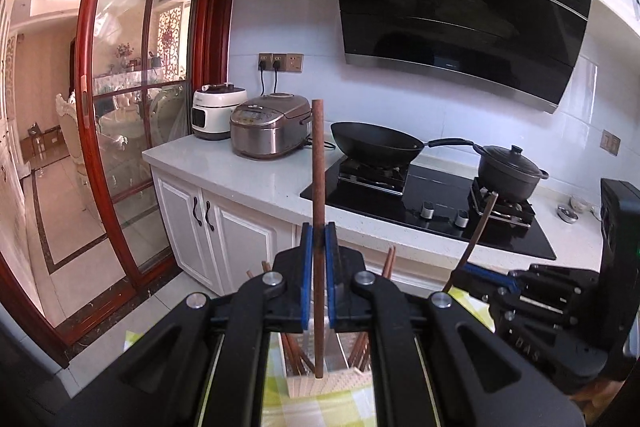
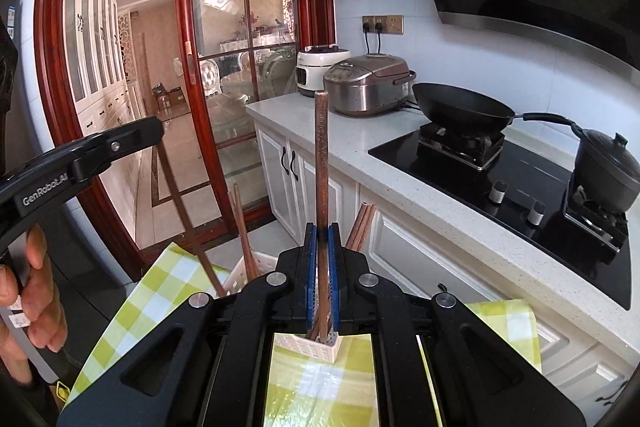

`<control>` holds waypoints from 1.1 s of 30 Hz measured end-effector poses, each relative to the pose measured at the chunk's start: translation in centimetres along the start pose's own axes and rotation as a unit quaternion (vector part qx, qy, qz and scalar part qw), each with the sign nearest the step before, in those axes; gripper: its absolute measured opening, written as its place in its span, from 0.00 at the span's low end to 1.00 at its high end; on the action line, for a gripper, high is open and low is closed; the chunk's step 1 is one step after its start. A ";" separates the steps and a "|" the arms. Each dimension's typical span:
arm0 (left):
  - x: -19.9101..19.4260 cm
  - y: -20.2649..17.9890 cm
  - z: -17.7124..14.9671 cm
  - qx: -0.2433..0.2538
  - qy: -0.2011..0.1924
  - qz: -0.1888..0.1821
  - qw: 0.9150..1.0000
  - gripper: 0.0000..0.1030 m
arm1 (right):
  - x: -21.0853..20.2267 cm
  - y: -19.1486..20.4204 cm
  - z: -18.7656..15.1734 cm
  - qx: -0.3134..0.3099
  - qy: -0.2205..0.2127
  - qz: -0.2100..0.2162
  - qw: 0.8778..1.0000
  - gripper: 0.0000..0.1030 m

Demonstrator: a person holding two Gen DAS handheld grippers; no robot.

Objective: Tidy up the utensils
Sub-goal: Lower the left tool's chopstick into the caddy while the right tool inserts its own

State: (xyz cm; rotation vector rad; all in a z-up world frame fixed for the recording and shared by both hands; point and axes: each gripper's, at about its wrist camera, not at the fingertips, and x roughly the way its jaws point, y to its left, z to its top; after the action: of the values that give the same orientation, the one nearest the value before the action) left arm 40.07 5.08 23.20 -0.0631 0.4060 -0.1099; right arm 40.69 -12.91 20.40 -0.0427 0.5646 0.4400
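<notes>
While each gripper (image 1: pixel 319 239) (image 2: pixel 322 239) was shut tight on one chopstick (image 1: pixel 318 163) (image 2: pixel 321 147), the white basket (image 1: pixel 320 385) sat below. The sticks looked light, stiff and smooth, best held near the middle.

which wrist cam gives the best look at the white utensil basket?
Right wrist. There the white basket shows its slatted wall and rim on the checked cloth, chopsticks standing in it, though the right gripper covers its middle. Left wrist shows only a strip of its front wall between that gripper's arms.
</notes>
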 end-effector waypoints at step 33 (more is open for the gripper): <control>9.4 1.6 -8.2 -0.012 0.073 0.006 0.997 0.06 | 7.6 -0.8 -5.1 0.021 0.076 -0.001 0.997 0.06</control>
State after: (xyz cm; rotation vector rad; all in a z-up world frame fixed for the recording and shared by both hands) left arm 45.59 5.27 11.86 -0.0762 0.5528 -0.0980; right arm 44.17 -11.49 12.01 -0.0364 0.7233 0.4249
